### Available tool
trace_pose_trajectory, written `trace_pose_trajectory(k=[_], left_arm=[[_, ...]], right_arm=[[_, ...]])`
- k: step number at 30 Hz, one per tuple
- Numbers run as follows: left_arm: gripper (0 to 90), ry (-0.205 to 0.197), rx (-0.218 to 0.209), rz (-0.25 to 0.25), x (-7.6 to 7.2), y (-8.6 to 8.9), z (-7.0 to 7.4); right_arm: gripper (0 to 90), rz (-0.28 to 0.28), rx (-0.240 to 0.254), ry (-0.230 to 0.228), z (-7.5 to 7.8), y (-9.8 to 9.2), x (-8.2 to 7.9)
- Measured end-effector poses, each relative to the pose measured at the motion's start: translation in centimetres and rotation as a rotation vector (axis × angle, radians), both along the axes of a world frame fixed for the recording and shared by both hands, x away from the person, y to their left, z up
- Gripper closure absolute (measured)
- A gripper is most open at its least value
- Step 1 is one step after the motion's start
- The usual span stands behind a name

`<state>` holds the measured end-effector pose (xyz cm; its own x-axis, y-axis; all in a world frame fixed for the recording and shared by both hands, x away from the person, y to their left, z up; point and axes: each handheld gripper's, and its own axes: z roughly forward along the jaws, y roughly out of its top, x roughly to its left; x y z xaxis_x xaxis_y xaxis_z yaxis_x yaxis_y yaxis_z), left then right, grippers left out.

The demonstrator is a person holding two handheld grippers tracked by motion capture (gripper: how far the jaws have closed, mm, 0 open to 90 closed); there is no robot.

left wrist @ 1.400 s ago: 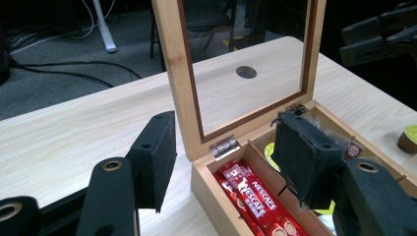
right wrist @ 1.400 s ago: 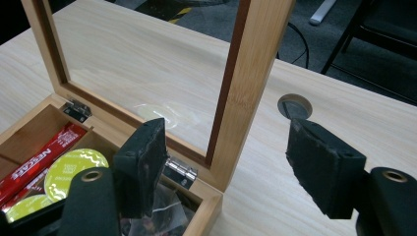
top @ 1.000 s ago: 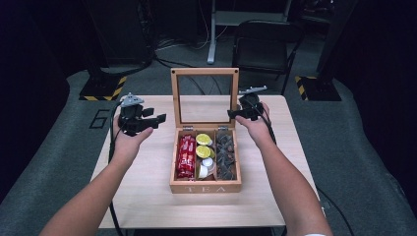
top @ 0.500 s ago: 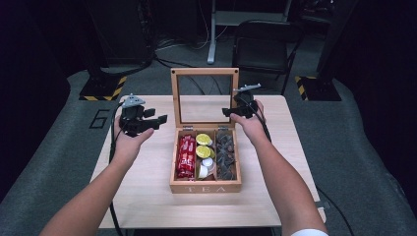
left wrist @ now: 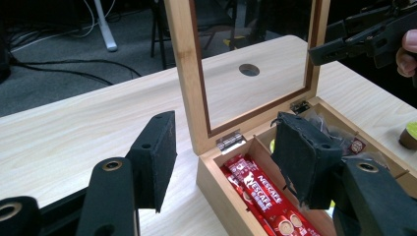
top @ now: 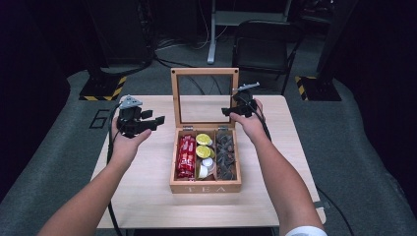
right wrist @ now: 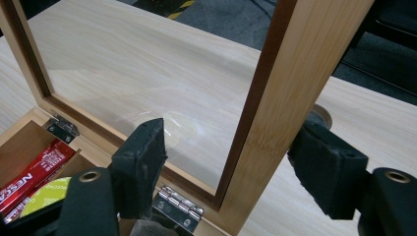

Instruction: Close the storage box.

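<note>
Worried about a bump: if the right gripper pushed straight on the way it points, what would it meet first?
Probably the lid frame of the tea box: the right gripper has its open jaws either side of that wooden side rail, close ahead.

Pale wooden desk (top: 147, 191) with a round cable hole (left wrist: 249, 69) toward the far edge. Standing on grey floor covering (top: 59, 147), marked with a dark "6" (top: 100, 118) left of the desk. Beyond the far edge, a black folding chair (top: 265, 49). Two black bases with yellow-black hazard stripes, one far left (top: 103, 88), one far right (top: 314, 87). Between them a white stand leg (top: 212, 34) and loose cables (top: 172, 49) on the floor.
</note>
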<state>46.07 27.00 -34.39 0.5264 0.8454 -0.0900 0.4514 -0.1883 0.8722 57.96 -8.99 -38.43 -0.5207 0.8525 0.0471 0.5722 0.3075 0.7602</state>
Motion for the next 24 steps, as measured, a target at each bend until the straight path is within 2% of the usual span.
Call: trace_pose_trajectory(k=[4, 15, 24], left_arm=[[41.6, 0.003, 0.004, -0.006, -0.02, 0.08, -0.06], [41.7, -0.002, -0.003, 0.001, -0.07, 0.26, -0.07], [41.7, -0.003, -0.012, 0.008, -0.1, 0.33, -0.2]], right_arm=[[36.9, -0.011, -0.023, -0.014, 0.17, 0.01, 0.03], [55.7, -0.055, -0.033, -0.022, 0.28, -0.33, 0.01], [60.6, -0.071, -0.065, -0.038, 0.29, -0.22, -0.11]])
